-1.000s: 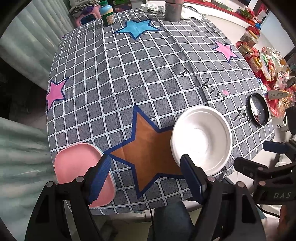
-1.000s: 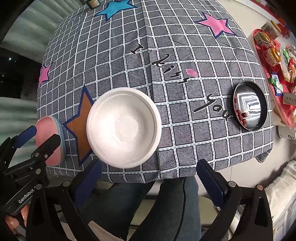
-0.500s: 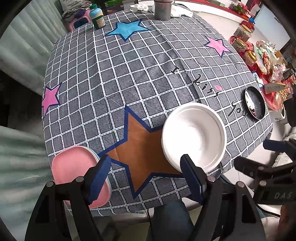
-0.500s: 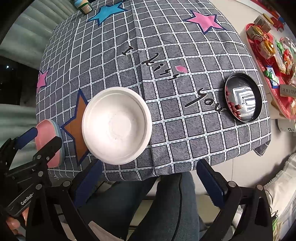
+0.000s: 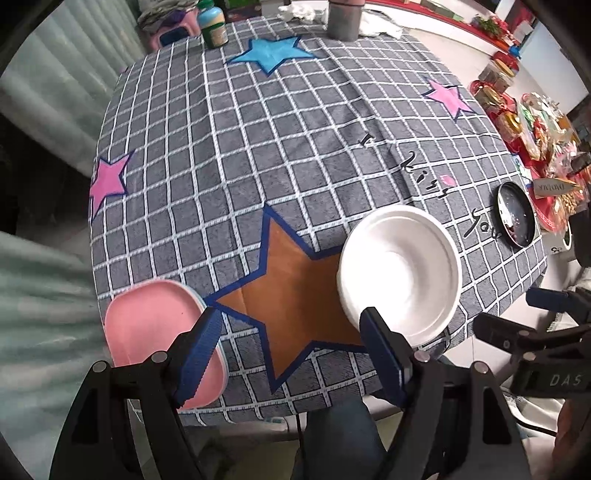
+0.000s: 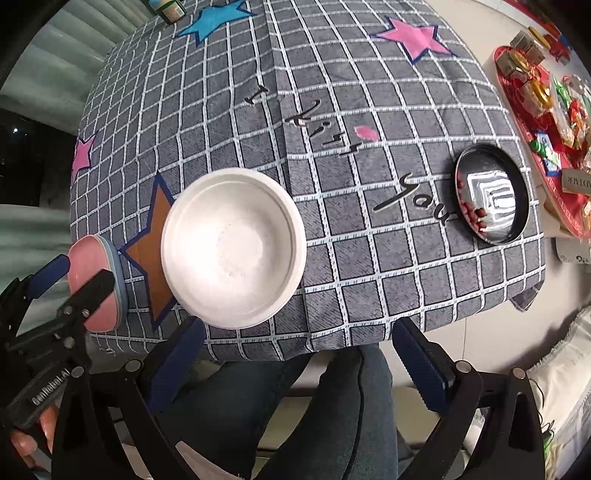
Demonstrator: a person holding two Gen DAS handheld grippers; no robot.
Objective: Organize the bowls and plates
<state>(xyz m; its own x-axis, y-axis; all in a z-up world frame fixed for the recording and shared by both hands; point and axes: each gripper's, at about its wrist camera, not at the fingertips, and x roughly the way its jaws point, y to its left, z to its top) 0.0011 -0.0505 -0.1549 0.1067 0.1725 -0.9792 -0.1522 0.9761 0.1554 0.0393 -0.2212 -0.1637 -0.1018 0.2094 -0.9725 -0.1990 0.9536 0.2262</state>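
Left gripper (image 5: 291, 347): jaws wide apart, holding nothing, hovering off the near desk edge between pink plates and white bowl.
Right gripper (image 6: 295, 365): jaws also spread, empty, below the desk edge over the person's lap; lines up loosely with the bowl's near rim.
White bowl (image 6: 232, 247): upright, near the front edge, overlapping the right tip of the brown star (image 5: 291, 288). Rim looks doubled in the left view, so probably a nested stack; can't confirm.
Pink plates (image 5: 155, 325): at the front-left corner, slightly over the edge. Blue layer shows under the pink in the right view, so likely already stacked.
Black dish (image 6: 491, 192): far right edge, well apart from the rest, shiny inside with small red bits along one side.
Desk (image 5: 258, 147): grey checked cloth with stars, middle bare.
Far edge: jar (image 5: 214, 27) and grey cup (image 5: 343, 18), not part of the job.
Judgement: nothing gripped yet; both grippers staged open for a rim pinch, bowl is closest.
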